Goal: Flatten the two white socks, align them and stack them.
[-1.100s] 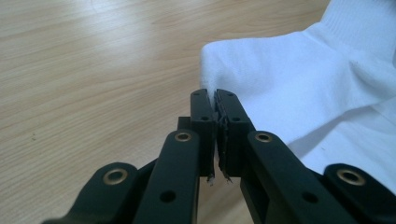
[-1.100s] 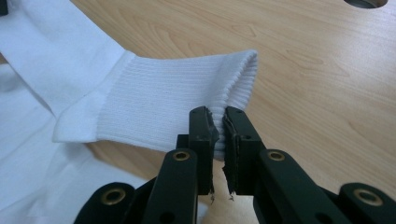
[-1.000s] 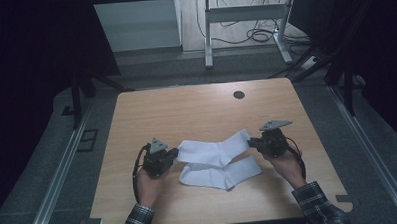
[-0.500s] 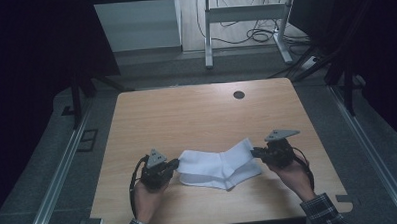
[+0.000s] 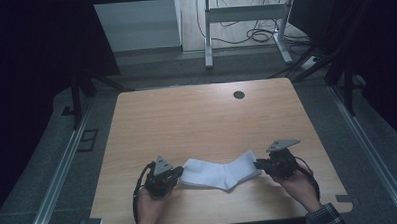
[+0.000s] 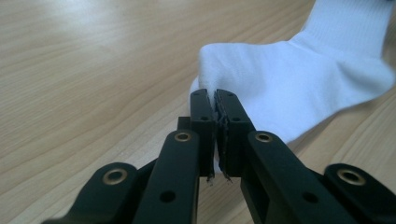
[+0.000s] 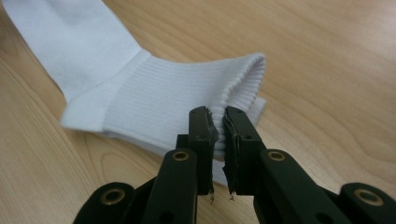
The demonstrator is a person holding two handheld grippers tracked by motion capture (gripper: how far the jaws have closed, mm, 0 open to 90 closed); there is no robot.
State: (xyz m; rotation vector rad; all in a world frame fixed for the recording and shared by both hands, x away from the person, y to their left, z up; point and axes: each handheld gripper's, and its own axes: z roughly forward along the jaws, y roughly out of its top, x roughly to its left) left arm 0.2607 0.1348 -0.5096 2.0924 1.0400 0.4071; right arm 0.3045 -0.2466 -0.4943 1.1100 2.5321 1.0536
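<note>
From the high view, a white sock [image 5: 219,172] is seen stretched across the near edge of the surface [image 5: 197,122], its long axis running from the left claw [image 5: 176,171] to the right claw [image 5: 259,165]. In the left gripper view, the toe end is pinched between nearly closed jaws. In the right gripper view, the ribbed cuff [image 7: 196,98] is clamped likewise.

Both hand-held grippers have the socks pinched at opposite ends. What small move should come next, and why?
Probably lower the socks flat and then open both. The left hand-held gripper is shut on the toe end, the right hand-held gripper on the ribbed cuff, and the stacked pair already lies stretched near the table's front edge.
</note>
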